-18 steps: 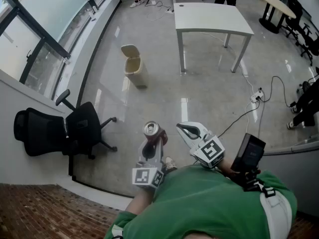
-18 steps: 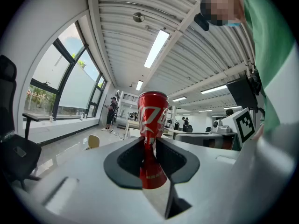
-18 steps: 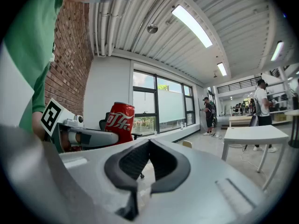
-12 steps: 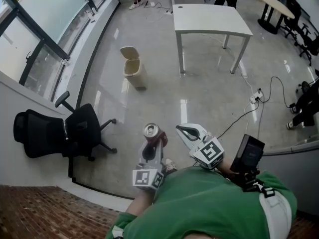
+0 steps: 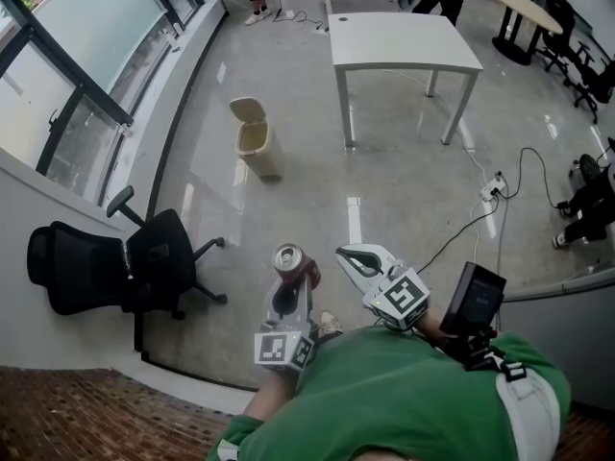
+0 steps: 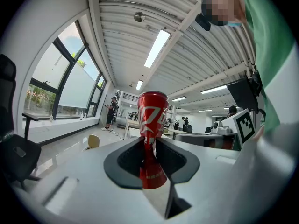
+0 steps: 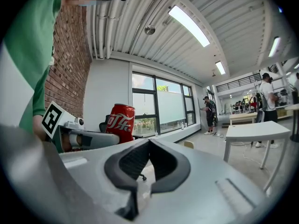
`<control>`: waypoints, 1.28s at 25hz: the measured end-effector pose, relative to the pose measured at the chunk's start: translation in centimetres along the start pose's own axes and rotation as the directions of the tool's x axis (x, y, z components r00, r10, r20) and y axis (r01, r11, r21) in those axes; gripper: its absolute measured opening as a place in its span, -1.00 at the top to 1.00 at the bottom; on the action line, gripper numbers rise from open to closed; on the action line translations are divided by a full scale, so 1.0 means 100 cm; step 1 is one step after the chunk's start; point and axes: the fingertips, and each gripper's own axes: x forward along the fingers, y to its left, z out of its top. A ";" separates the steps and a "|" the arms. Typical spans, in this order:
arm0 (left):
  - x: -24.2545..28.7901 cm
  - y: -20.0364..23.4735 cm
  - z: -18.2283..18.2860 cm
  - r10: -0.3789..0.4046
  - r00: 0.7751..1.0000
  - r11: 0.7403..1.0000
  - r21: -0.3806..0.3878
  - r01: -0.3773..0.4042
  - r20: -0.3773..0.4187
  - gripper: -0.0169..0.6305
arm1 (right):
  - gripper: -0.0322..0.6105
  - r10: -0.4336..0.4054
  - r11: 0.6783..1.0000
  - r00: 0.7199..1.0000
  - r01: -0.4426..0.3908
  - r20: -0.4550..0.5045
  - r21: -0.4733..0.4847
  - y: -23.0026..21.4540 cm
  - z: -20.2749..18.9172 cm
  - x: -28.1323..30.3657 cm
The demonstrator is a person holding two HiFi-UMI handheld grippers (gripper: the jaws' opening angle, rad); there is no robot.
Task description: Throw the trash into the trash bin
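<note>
- The left gripper [image 6: 149, 141] holds a red can [image 6: 152, 115] between its two jaws. The jaws press on the low part of the can, and the can stands up straight.
- From the head view, the can's silver top faces up, right at the front end of the left gripper.
- The right gripper [image 7: 149, 143] is just to the right of the left one. Its jaws are closed, tip to tip, with nothing between them.
- The two grippers do not touch. Seen from the right gripper, the can is off to its left.
- Both grippers stick out in front of a person in a green shirt [image 5: 413, 392].
- A black screen [image 5: 479, 298] sits behind the right gripper, close to the person's arm.
- The trash bin [image 5: 256, 142] is far ahead of the left gripper and a bit to its left. It stands on the gray floor [image 5: 404, 200] with its lid up.
- A black chair [image 5: 115, 262] is off to the left of the left gripper, near the windows.
- A white table [image 5: 404, 41] is far ahead of the right gripper, to the right of the bin.
- A power strip [image 5: 495, 186] with cords lies on the floor, ahead of the right gripper and to its right.
</note>
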 end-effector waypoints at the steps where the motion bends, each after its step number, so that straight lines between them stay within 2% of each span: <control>1: 0.000 0.001 0.000 0.000 1.000 1.000 0.000 0.000 0.000 0.68 | 0.89 -0.001 1.000 1.000 0.001 0.002 0.001 0.000 0.000 0.001; 15: 0.009 0.047 0.013 -0.050 0.999 0.999 -0.009 0.051 0.015 0.68 | 0.89 -0.056 0.998 0.998 0.056 0.000 0.003 0.008 0.004 0.047; 23: -0.005 0.096 0.017 -0.107 0.994 0.994 -0.016 0.108 0.017 0.68 | 0.89 -0.132 0.991 0.991 0.132 -0.013 -0.025 0.032 0.004 0.092; 32: -0.008 0.117 0.026 -0.140 0.990 0.989 -0.033 0.141 0.023 0.68 | 0.89 -0.183 0.983 0.983 0.182 -0.022 -0.028 0.038 0.014 0.111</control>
